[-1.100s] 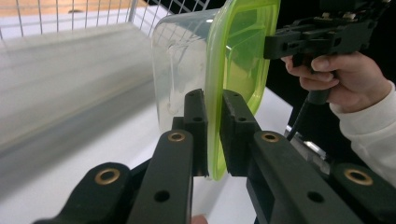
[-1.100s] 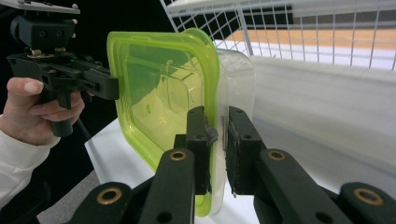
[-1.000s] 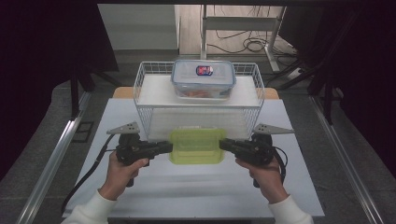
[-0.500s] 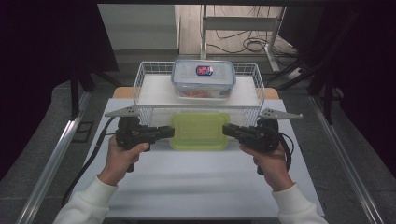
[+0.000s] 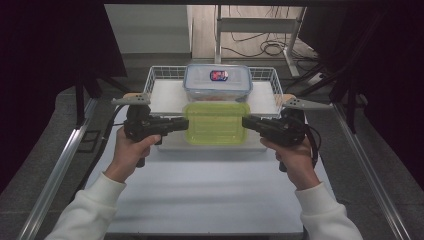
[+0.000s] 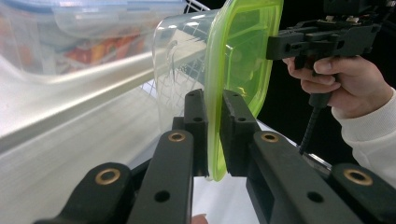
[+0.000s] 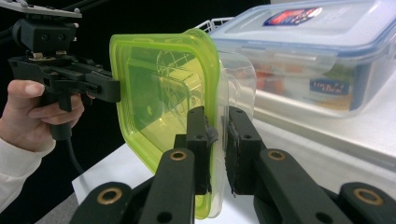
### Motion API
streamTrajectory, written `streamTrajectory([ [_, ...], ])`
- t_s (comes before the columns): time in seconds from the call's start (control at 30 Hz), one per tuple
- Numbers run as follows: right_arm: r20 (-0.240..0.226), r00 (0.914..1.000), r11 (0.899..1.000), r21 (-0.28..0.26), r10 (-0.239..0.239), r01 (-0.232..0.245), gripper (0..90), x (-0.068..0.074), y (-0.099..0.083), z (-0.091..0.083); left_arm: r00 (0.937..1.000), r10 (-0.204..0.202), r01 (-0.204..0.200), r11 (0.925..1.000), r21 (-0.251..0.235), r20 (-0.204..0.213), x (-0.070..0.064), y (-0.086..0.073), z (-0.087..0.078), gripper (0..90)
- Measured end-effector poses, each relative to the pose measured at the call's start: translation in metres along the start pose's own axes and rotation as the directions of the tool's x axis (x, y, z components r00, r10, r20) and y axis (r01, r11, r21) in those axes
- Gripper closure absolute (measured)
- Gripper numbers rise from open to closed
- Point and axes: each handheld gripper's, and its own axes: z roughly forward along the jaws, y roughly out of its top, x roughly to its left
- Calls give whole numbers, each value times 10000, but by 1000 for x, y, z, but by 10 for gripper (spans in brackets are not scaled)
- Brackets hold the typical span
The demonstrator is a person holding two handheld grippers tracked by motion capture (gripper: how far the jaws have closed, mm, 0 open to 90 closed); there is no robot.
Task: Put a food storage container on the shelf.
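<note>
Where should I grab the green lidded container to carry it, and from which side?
Grip the green lid's overhanging rim at its two short ends, one gripper from each side, coming in level. The rim sticks out past the clear tub, thin enough to pinch. That is how the left gripper and right gripper hold it now, opposite each other, which probably keeps it level.

We find no lettering we can read. The clear lidded container (image 7: 322, 56) carries a red and blue sticker (image 7: 292, 16) on its lid and a blue label (image 7: 329, 87) on its side; the print on both is too blurred.
</note>
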Motion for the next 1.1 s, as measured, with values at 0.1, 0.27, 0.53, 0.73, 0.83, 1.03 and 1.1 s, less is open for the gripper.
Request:
streamTrajectory([
  [0.1,-7,10000,10000,-37,7,-7,802,-1,4,0,10000,27,-27,10000,8,-25,0,5,0,825],
  [0.27,14,10000,10000,-78,34,-34,802,-4,11,0,9999,60,-60,10000,15,-85,2,13,1,825],
  [0.53,86,10000,10000,-49,-32,33,803,-9,32,3,9998,13,-14,10000,-45,-201,7,33,2,826],
  [0.73,92,9999,9999,-71,-112,112,802,-15,50,6,9995,20,-22,10000,-57,-305,13,51,3,825],
  [0.83,177,9998,9999,-88,-94,96,802,-18,58,8,9996,75,-75,10000,-4,-285,17,61,4,825],
  [1.03,291,9996,9997,-235,-72,79,803,-27,80,9,9998,-25,22,9999,-163,-181,27,84,10,824],
  [1.1,376,9993,9996,-288,-63,74,803,-30,88,10,9997,40,-44,9999,-157,-225,30,92,12,824],
])
